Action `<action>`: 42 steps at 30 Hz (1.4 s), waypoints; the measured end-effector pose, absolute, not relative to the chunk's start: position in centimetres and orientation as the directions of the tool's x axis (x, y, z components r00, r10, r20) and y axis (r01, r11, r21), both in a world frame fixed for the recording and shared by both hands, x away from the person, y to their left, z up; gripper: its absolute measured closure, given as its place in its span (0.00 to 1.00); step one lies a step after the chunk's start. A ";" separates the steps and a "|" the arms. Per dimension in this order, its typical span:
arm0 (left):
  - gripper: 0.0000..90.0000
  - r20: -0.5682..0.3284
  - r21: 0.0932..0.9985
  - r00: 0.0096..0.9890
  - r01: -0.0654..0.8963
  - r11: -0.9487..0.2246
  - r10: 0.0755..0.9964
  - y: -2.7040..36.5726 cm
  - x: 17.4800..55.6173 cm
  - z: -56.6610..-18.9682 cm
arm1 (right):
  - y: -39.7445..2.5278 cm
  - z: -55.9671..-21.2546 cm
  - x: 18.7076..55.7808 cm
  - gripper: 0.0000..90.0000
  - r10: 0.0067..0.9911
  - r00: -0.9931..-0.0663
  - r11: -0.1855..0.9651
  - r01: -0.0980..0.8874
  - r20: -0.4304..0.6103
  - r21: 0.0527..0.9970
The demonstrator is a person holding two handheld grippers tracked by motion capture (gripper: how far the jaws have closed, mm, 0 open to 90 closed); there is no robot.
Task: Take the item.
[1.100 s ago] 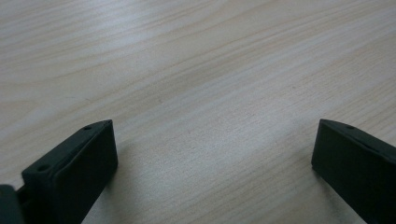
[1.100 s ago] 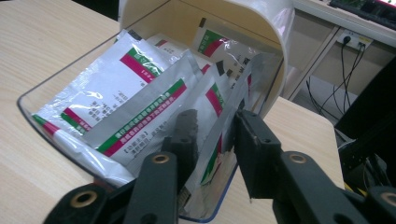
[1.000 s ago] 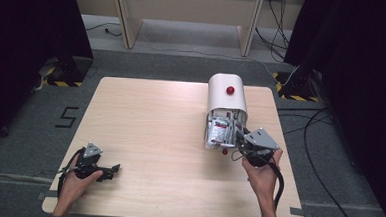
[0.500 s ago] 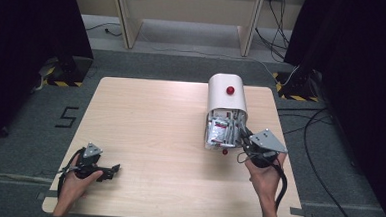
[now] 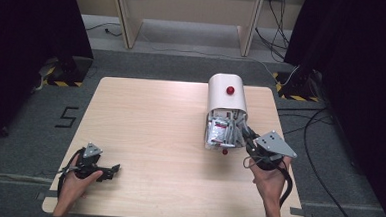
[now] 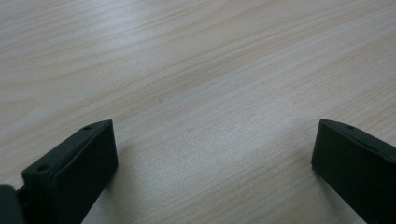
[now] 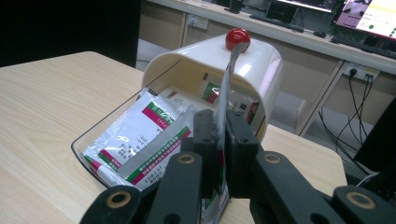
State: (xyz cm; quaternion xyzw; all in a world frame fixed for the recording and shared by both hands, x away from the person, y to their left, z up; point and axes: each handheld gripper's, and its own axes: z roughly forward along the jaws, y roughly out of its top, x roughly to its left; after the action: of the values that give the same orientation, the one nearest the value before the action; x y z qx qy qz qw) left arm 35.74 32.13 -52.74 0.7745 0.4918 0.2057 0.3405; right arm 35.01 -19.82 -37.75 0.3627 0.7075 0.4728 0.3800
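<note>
- Left gripper [image 5: 111,171]: rests on the table [image 5: 144,131] at its near-left corner, jaws wide apart with bare wood between them; idle, well apart from the work.
- Bread-bin-style box [image 5: 226,98]: white roll-top with red knob [image 5: 230,90], right of table centre; its open mouth faces the person, long axis running near-to-far. Clear tray at the mouth holds several sachets [image 7: 140,135] lying flat.
- Right gripper [image 7: 221,149]: jaws clamped on one sachet [image 7: 225,88], held on edge at the box mouth, long axis running up and away from the jaws toward the knob.
- Step, as judged: sachet pinched at the mouth, either being drawn out or put in; direction cannot be told.
- Next move calls for keeping the pinch firm and moving along the box axis, so the sachet clears the lid edge and the loose packs.
</note>
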 end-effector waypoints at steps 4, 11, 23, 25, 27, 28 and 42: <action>0.00 -0.016 0.729 0.431 0.622 -0.285 0.902 32.1 35.7 -52.7 | -20.0 -37.6 34.9 0.94 0.873 -0.447 0.286 0.153 -0.192 0.946; 0.00 -0.017 0.730 0.432 0.622 -0.284 0.902 32.1 35.7 -52.7 | -20.8 -37.0 34.4 0.94 0.880 -0.433 0.277 0.135 -0.195 0.951; 0.00 -0.018 0.730 0.431 0.622 -0.283 0.902 32.2 35.7 -52.7 | -23.5 -36.7 33.5 0.95 0.911 -0.370 0.246 0.140 -0.180 0.959; 0.00 -0.016 0.729 0.432 0.622 -0.285 0.902 32.2 35.7 -52.7 | -24.0 -36.8 33.4 0.95 0.917 -0.358 0.241 0.146 -0.176 0.960; 0.00 -0.016 0.729 0.432 0.622 -0.285 0.902 32.2 35.7 -52.7 | -24.5 -36.9 33.5 0.95 0.921 -0.347 0.244 0.151 -0.179 0.958; 0.00 -0.016 0.729 0.432 0.622 -0.285 0.902 32.2 35.6 -52.7 | -24.7 -37.1 33.5 0.95 0.924 -0.340 0.241 0.157 -0.177 0.958; 0.00 -0.017 0.730 0.431 0.621 -0.284 0.902 32.2 35.6 -52.7 | -27.0 -40.1 35.3 0.95 0.946 -0.292 0.222 0.258 -0.143 0.940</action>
State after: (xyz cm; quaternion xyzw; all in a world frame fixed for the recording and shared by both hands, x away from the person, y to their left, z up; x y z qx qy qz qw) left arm 35.61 32.23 -52.75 0.7742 0.4920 0.2059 0.3408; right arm 35.26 -27.05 -40.10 0.4459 0.6751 0.4360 0.3941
